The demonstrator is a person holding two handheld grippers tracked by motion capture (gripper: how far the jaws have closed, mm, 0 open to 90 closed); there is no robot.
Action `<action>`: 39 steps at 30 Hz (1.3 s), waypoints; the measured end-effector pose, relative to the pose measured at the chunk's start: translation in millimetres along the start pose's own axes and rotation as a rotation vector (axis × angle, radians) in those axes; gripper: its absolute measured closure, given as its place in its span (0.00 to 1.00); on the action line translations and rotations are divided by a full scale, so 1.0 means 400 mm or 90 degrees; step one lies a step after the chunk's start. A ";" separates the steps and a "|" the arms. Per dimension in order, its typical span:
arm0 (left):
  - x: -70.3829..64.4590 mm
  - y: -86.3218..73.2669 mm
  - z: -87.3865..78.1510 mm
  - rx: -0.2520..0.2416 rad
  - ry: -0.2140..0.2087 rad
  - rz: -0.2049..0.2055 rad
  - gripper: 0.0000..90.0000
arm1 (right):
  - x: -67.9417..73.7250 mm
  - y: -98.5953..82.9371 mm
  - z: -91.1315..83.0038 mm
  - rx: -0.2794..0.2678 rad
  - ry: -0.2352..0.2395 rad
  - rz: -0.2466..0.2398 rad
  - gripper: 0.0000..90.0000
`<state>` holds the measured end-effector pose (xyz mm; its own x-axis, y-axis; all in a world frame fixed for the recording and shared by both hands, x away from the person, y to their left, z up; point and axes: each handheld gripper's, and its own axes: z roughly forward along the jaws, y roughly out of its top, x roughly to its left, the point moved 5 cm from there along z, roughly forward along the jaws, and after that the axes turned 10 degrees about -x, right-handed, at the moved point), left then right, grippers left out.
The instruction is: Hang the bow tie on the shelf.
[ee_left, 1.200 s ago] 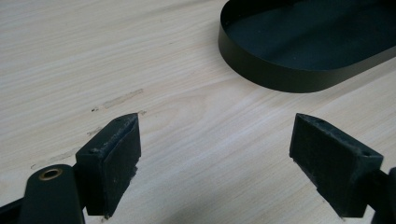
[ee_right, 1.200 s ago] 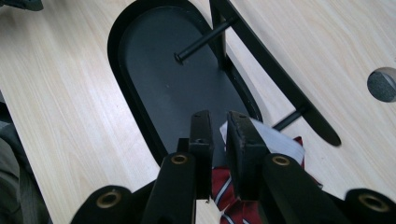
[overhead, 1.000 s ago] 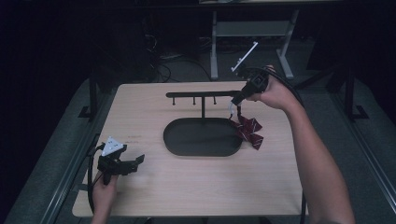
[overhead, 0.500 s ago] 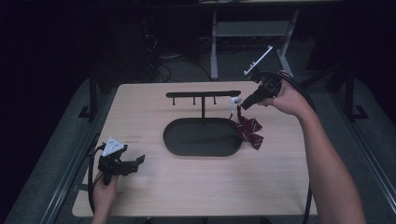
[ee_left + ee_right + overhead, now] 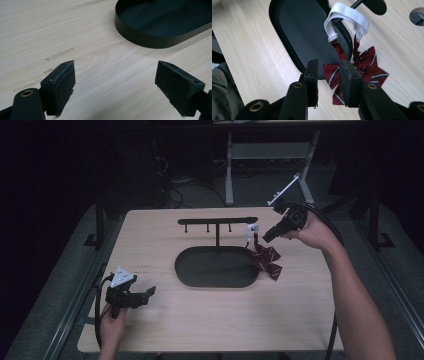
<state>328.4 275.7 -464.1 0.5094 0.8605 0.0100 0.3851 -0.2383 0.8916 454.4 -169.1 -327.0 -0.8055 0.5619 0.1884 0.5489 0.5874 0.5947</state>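
Note:
A dark red striped bow tie (image 5: 266,260) hangs by its white elastic strap (image 5: 250,232) from the right end of a black stand's bar (image 5: 217,221). Its lower part lies on the table at the right end of the stand's oval tray (image 5: 181,270). My right gripper (image 5: 263,239) hovers just right of the strap. In the right gripper view its jaws stand slightly apart, open (image 5: 327,66), with the bow tie (image 5: 365,65) and strap (image 5: 348,13) beyond them and nothing held. My left gripper (image 5: 149,292) rests at the table's front left, open (image 5: 116,72) over bare wood.
The tray's wall (image 5: 150,37) lies ahead of the left gripper. Small hooks hang under the bar. A metal frame (image 5: 235,155) stands on the dark floor behind the table. The table's front edge is close to the left hand.
The right gripper has drawn back to the right, away from the bar's end. The strap stays looped on the bar. The left gripper has not moved.

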 end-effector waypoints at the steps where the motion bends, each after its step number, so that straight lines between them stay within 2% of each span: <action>1: 0.000 0.000 0.000 0.001 -0.001 0.001 0.18 | 0.000 -0.003 0.001 0.000 0.000 0.000 0.75; 16: -0.006 0.001 0.002 -0.001 -0.002 0.005 0.18 | 0.005 -0.054 -0.003 -0.007 0.000 0.018 0.68; 33: -0.009 0.000 0.006 0.000 -0.004 0.005 0.18 | 0.016 -0.138 0.018 -0.001 0.007 0.027 0.60; 39: -0.009 -0.001 0.006 0.005 -0.006 0.009 0.18 | 0.020 -0.164 0.022 -0.010 0.012 0.033 0.58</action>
<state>328.2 271.4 -465.7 0.5213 0.8532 0.0180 0.3840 -0.2533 0.8879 414.0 -198.0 -371.5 -0.7806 0.5796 0.2341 0.5862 0.5487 0.5961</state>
